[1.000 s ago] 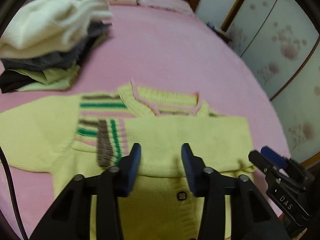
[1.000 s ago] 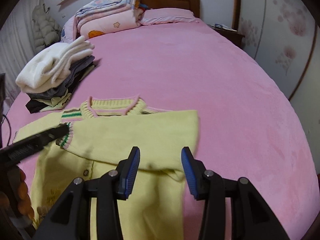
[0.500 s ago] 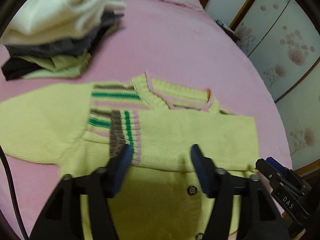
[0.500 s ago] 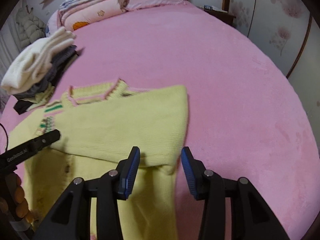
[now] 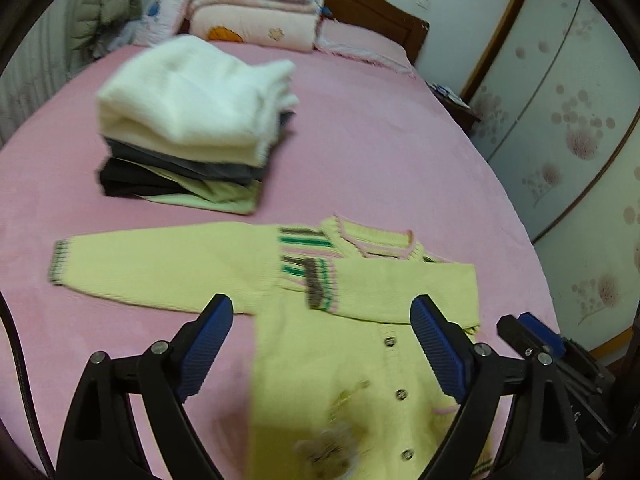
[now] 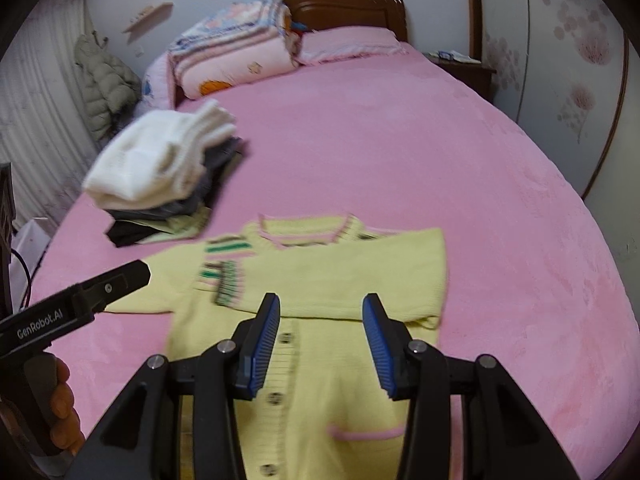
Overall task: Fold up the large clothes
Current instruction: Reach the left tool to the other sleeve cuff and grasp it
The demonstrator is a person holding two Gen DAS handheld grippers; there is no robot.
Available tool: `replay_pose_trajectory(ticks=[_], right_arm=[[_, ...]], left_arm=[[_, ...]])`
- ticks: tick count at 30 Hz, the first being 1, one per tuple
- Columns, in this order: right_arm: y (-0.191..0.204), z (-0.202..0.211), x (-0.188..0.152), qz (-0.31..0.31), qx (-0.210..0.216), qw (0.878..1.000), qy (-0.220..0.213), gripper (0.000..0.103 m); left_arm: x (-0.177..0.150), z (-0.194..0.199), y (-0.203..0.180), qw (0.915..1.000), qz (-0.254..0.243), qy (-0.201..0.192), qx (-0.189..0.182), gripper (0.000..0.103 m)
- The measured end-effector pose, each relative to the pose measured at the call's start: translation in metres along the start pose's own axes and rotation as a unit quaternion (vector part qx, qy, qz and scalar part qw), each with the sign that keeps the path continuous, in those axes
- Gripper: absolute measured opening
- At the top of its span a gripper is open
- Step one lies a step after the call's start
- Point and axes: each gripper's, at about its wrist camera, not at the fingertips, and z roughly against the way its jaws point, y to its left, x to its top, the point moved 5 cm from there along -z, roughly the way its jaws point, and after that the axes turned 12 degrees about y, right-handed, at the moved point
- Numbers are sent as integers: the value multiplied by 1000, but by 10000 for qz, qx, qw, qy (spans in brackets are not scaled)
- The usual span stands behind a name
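**Over the bed: one sleeve folded, one still to fold**

On the pink bed (image 6: 400, 152), the yellow cardigan (image 5: 360, 360) lies flat, one sleeve across its chest, the other outstretched. Risk: dragging that sleeve could shift the loose folded one. Left claw (image 5: 322, 344) and right claw (image 6: 320, 348) hover above, both released, grasping nothing.

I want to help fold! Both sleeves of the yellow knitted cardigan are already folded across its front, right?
Not quite. Only one sleeve of the yellow knitted cardigan is folded across its front. The other sleeve lies stretched out on the pink bedspread, as the left wrist view shows.
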Motion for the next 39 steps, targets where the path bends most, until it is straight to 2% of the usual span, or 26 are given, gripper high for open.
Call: replay_pose_trajectory(ticks=[5, 12, 16, 20, 27, 30, 33, 34, 36, 38, 39], right_arm=[[42, 20, 1, 228, 134, 9996, -129, 43], [98, 23, -3, 563, 247, 9979, -213, 43], [123, 7, -8, 670, 243, 9973, -186, 43], [145, -23, -15, 804, 188, 9966, 25, 43], [168, -77, -25, 959, 188, 9941, 467, 43], [174, -91, -25, 971, 226, 9935, 549, 43], [175, -100, -24, 981, 231, 9932, 590, 43], [174, -104, -24, 975, 237, 9931, 611, 43], [172, -109, -24, 948, 255, 9929, 665, 43], [169, -115, -25, 916, 266, 9929, 717, 43], [167, -117, -25, 899, 264, 9929, 740, 43]], left_arm=[[-12, 38, 42, 9989, 170, -193, 399, 90], [-28, 54, 105, 9968, 643, -258, 394, 90], [-39, 35, 144, 9944, 992, -162, 313, 90], [-49, 4, 186, 9888, 1496, -9, 2, 90], [-54, -63, 253, 9661, 2484, 114, -690, 90], [-48, -85, 272, 9554, 2813, 19, -905, 90], [-37, -95, 281, 9531, 2888, -229, -871, 89], [-33, -96, 282, 9537, 2878, -272, -834, 85], [-22, -104, 282, 9562, 2831, -331, -664, 62], [-13, -112, 284, 9580, 2817, -229, -479, 14], [-10, -115, 284, 9582, 2814, -193, -470, 8]])
